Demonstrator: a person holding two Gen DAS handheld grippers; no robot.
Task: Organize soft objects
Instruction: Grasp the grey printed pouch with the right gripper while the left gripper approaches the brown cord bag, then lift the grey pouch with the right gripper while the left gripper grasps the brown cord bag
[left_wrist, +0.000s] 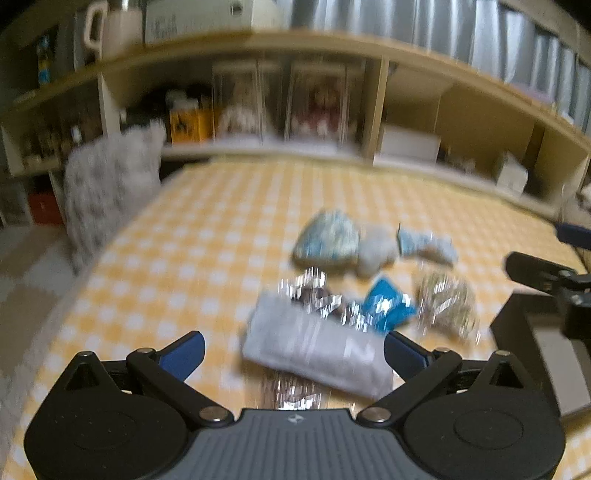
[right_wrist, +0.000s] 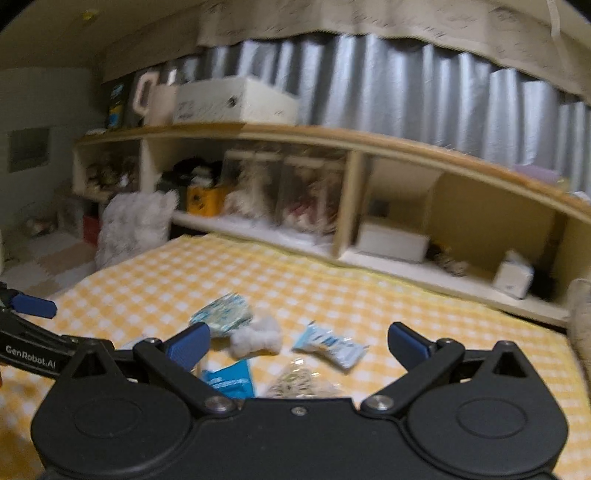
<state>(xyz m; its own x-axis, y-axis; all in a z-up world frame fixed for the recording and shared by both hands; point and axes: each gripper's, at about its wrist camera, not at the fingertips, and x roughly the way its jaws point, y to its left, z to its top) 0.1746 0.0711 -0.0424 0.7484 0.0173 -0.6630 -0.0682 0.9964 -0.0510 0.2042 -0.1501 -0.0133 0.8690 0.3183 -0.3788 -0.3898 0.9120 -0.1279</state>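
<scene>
Several soft items lie on the yellow checked cloth (left_wrist: 184, 236). Nearest is a grey folded cloth in clear wrap (left_wrist: 314, 350), lying between the fingers of my open left gripper (left_wrist: 293, 354), which holds nothing. Beyond it are a blue packet (left_wrist: 388, 306), a clear bag of pale bits (left_wrist: 447, 302), a light blue patterned pouch (left_wrist: 328, 238), a white fluffy piece (left_wrist: 376, 249) and a pale blue packet (left_wrist: 424, 243). My right gripper (right_wrist: 298, 343) hovers open and empty over the white fluffy piece (right_wrist: 256, 338), pale blue packet (right_wrist: 328, 345) and blue packet (right_wrist: 229, 380). Both views are blurred.
A dark box (left_wrist: 528, 343) sits at the right edge beside the right gripper (left_wrist: 546, 273). A wooden shelf unit (right_wrist: 351, 147) with boxes and clear cases runs along the back. A patterned fabric bag (left_wrist: 110, 195) stands off the far left corner.
</scene>
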